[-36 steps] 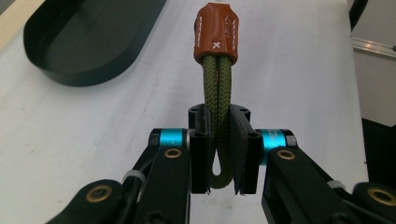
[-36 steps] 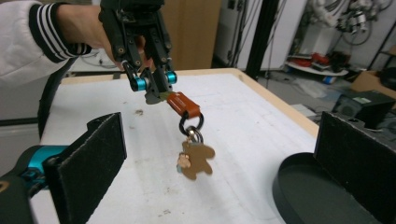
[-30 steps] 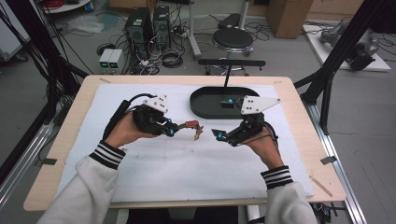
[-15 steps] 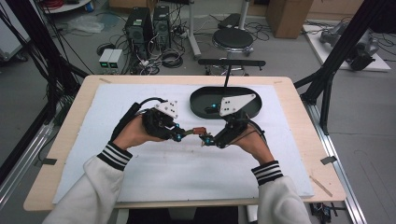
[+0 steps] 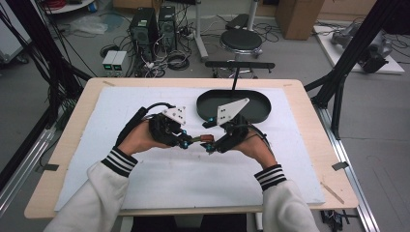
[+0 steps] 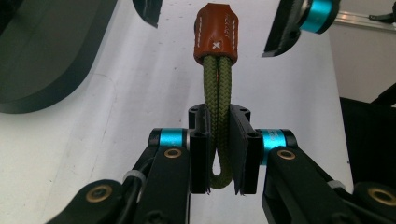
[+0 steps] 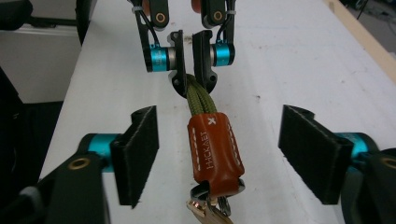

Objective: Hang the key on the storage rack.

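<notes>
Olive-green braided cord, doubled into a loop and bound at one end by a brown stitched leather sleeve (image 7: pixel 215 149), was the thing in hand. The left gripper (image 6: pixel 218 156) was clamped on the cord loop (image 6: pixel 217 116), its two black jaws pressed together on the bend of the cord, so the key strap stood out from it toward the other tool. The right gripper (image 7: pixel 219 154) had its jaws wide apart, one on each side of the leather sleeve, and they did not touch it. Below the sleeve, near the right gripper's own base, a metal ring and what seemed to be a key (image 7: pixel 205 210) hung, though that part was cut by the edge and I could not be sure.

I judged the step to be a handover between the two hands: one tool held, the other was set around to take. The next move would call for closing the right jaws squarely on the leather, then loosening the left ones only after the grip is firm.

Beyond both grippers lay a black oval tray (image 5: pixel 261 108) on the white table cover (image 5: pixel 145 193), perhaps the place for the strap.
</notes>
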`<state>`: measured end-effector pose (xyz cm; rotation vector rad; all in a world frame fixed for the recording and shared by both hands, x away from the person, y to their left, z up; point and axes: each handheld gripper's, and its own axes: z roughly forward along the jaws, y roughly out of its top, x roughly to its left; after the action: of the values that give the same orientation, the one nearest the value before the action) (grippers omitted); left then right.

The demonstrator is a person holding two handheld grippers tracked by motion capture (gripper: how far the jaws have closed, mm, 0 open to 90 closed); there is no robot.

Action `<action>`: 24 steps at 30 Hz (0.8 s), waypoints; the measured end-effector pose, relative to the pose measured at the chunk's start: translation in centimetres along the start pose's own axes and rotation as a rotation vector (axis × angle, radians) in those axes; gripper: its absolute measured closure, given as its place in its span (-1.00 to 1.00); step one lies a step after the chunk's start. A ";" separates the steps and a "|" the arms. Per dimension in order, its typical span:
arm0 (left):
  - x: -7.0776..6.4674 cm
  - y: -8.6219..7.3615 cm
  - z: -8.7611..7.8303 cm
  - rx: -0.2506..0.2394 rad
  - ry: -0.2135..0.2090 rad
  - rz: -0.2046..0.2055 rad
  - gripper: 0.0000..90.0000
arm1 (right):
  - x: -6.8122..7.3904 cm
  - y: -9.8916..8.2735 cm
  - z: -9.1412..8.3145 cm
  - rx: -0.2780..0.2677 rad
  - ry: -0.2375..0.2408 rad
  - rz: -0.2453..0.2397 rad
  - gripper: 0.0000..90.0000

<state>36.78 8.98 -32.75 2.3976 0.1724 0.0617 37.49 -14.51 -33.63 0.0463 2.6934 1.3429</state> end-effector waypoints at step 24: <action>-0.3 -0.2 0.3 0.010 -0.004 0.032 0.75 | 0.3 0.2 1.0 0.112 0.059 -0.069 0.59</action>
<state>36.48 8.92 -33.11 2.4102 0.1327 0.0709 37.30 -13.53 -34.09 -0.0752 2.7896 1.1914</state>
